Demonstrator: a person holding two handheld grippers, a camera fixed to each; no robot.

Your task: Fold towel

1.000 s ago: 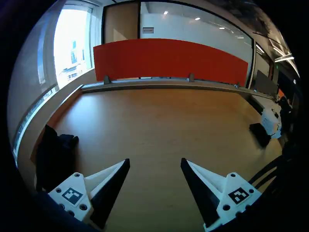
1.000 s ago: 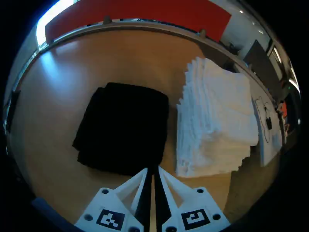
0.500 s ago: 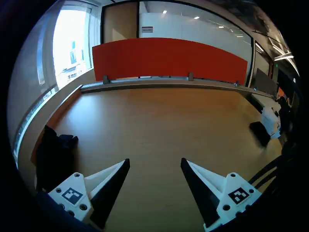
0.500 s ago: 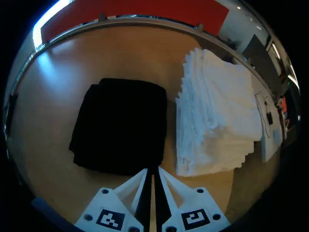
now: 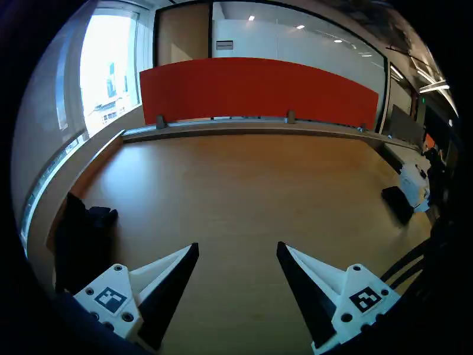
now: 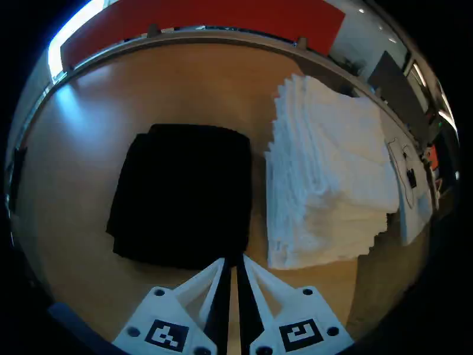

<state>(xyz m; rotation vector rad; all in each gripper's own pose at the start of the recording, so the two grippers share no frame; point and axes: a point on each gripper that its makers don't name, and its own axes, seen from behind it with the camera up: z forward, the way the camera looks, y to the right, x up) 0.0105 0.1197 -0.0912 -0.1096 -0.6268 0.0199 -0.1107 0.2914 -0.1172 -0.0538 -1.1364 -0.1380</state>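
Along the lower edge of the left gripper view, the left tool (image 5: 237, 245) hung over a light wooden counter (image 5: 248, 177) with its two fingers spread wide apart and nothing between them. At the lower left of that frame, just beyond the left finger, a dark crumpled cloth (image 5: 83, 242) lay near the counter's edge. A long red partition panel (image 5: 260, 89) stood along the far edge of the counter, and a bright window (image 5: 109, 71) filled the upper left.

Near the bottom centre of the right gripper view, the right tool (image 6: 233, 261) had its fingers drawn almost together, leaving only a thin slit through which the counter showed. Its tips reached the near edge of a black folded towel (image 6: 183, 195), which lay flat at the middle of the frame; whether they pinched the fabric could not be told. Just beside it, to the right, sat a tall stack of white folded towels (image 6: 331, 183), close but apart from it.
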